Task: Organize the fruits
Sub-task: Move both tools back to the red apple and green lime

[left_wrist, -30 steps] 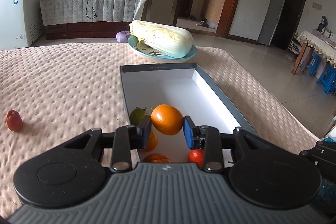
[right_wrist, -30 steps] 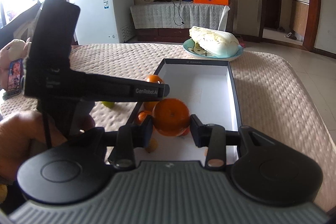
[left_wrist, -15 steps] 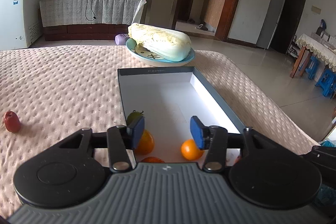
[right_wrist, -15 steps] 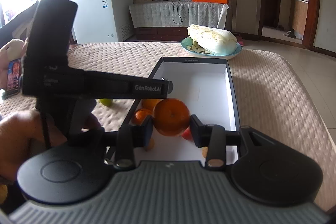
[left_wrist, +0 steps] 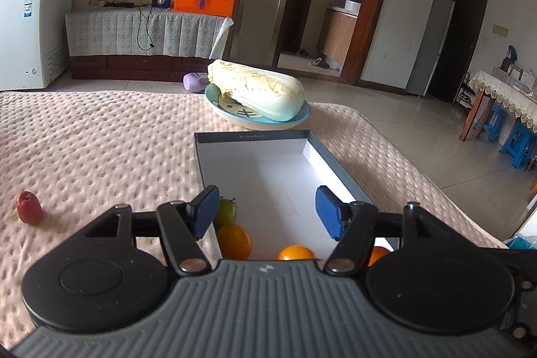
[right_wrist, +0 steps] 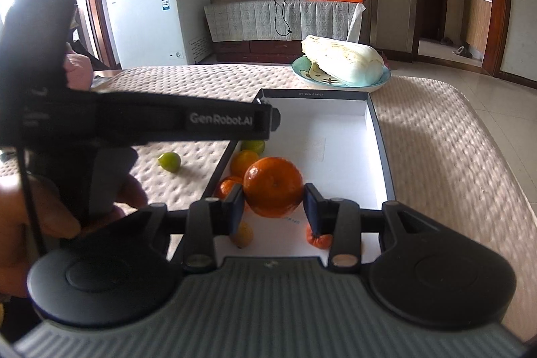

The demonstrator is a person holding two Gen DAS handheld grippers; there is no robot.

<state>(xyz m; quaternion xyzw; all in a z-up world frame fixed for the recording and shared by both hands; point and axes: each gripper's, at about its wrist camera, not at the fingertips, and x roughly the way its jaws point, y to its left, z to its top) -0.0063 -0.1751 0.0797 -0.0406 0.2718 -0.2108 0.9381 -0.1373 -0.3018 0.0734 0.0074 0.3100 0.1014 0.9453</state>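
Observation:
A dark-rimmed box with a white floor [left_wrist: 268, 176] [right_wrist: 335, 136] lies on the pink padded table. Its near end holds several small fruits: a green one [left_wrist: 225, 211], orange ones [left_wrist: 235, 240] [left_wrist: 295, 253] [right_wrist: 244, 160]. My left gripper [left_wrist: 265, 210] is open and empty above the box's near end. My right gripper [right_wrist: 272, 205] is shut on a large orange [right_wrist: 272, 187], held above the box's near end. A red fruit [left_wrist: 29, 207] lies on the table far left. A green fruit [right_wrist: 169, 161] lies left of the box.
A blue plate [left_wrist: 258, 119] with a napa cabbage [left_wrist: 256, 93] [right_wrist: 342, 61] stands just behind the box. The left gripper's body and the hand holding it [right_wrist: 100, 130] fill the left of the right wrist view. The table edge drops off at the right.
My left gripper let go of its orange, which now lies in the box, and opened wider while lifting back. My right gripper keeps its orange and has barely moved.

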